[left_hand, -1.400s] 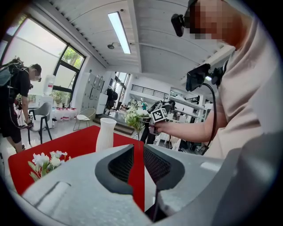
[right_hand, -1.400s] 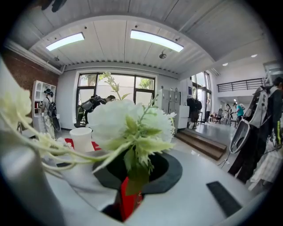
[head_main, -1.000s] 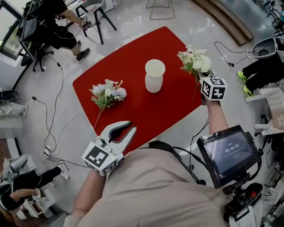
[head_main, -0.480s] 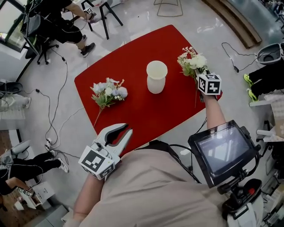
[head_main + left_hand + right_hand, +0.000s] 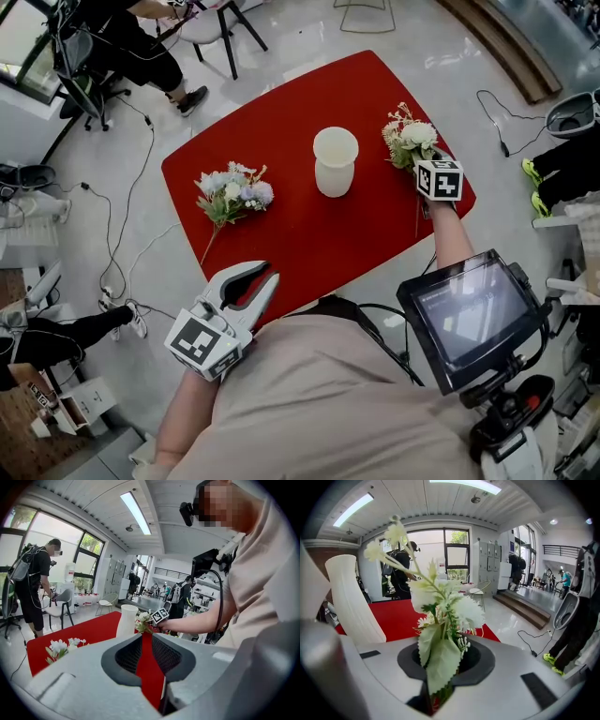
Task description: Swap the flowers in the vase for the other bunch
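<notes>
The right gripper [image 5: 422, 161] has its jaws clenched on the stems of the white bunch [image 5: 410, 139], near the table's [image 5: 281, 112] right edge, just right of the vase [image 5: 335, 161]. The bluish bunch [image 5: 232, 192] lies left of the vase. The left gripper [image 5: 258, 281] hangs at the near edge (jaws slightly apart, holding nothing).

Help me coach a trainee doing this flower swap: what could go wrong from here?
1. The right gripper holds the white bunch near the red table's right edge, and its jaws have just been easing open. Let go there, the flowers may slide off.
2. The empty vase stands near that bunch, so a sideways swing could topple it.
3. The other bunch lies flat. The open left gripper might pinch blossoms rather than the thin stem.
</notes>
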`<state>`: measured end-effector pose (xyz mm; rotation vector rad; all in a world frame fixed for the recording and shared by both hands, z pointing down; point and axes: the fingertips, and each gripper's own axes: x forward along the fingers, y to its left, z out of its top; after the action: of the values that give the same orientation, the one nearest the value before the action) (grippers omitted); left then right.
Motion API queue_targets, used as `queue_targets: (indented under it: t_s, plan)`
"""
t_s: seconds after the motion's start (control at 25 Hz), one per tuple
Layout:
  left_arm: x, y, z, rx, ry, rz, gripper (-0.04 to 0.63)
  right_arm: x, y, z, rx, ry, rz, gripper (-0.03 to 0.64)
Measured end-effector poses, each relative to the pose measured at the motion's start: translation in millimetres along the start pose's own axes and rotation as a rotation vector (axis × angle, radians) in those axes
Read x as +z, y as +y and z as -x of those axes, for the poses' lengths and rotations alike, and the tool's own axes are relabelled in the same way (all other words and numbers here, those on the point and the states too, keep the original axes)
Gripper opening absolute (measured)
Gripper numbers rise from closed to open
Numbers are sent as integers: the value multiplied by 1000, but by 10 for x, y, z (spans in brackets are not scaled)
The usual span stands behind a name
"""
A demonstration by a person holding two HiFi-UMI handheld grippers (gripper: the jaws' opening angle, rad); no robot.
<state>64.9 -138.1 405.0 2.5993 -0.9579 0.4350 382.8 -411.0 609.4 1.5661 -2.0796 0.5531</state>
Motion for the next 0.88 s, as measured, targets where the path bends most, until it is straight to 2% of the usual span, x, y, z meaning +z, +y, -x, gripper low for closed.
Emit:
queue_targets:
  t_s: [0.24,0.56,0.88]
  plan:
    - [-1,3,34,-1,8,2,60,-59,67,-36,22,-6,-12,141]
    - [18,23,33,-14,9,8,61,-8,87,-17,36,-32,-36,281]
    - [-19,73,4,-45,1,16,60,46,94,36,16,-34,-2,314]
